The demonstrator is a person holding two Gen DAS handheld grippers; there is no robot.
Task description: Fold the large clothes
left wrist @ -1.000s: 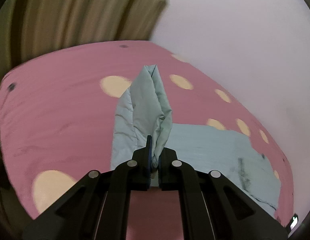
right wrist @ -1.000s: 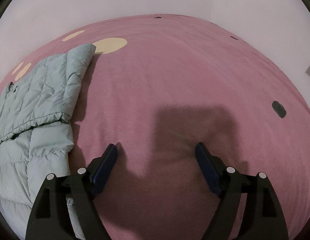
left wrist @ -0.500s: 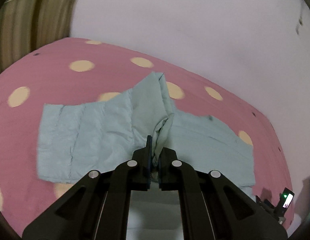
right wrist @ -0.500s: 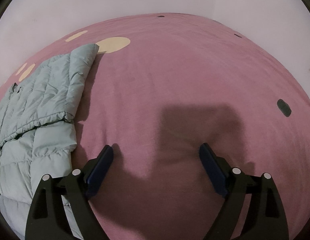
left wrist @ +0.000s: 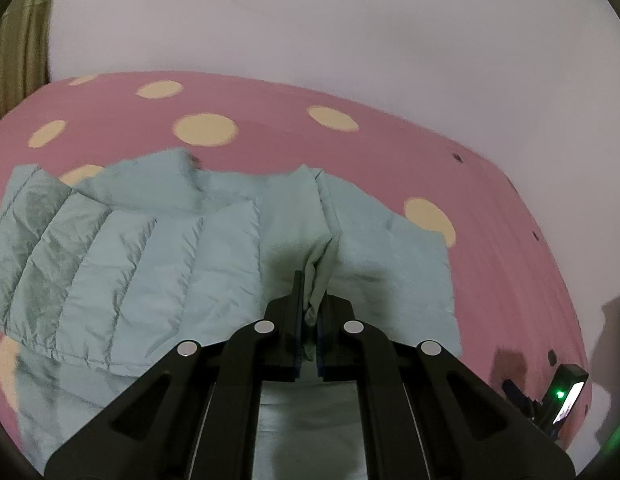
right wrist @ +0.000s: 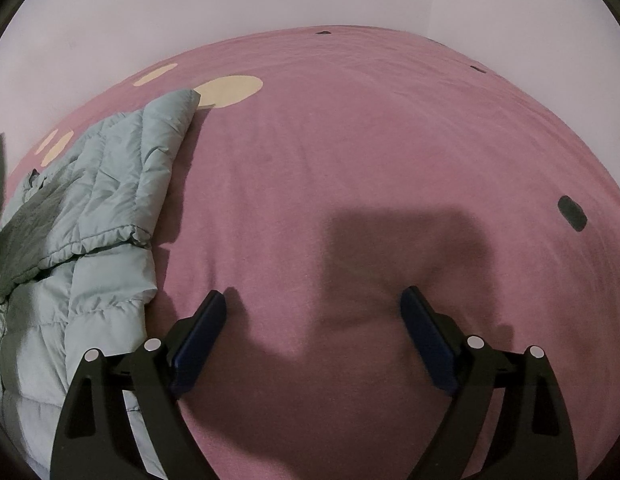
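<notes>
since a second ago the left gripper [left wrist: 310, 312] has carried its pinched fold of the pale green jacket [left wrist: 149, 264] sideways, so more quilted panels and the wall now show.

its jaws are clamped tight on that raised fold, the rest of the jacket lying flat across the pink spotted bedspread [left wrist: 490, 200] toward its far edge by the wall. the right gripper [right wrist: 314, 320] hangs over bare bedspread [right wrist: 350, 160], jaws spread wide with nothing between them; the jacket [right wrist: 109, 200] lies bunched along the left edge of that view, just beside its left finger.
</notes>
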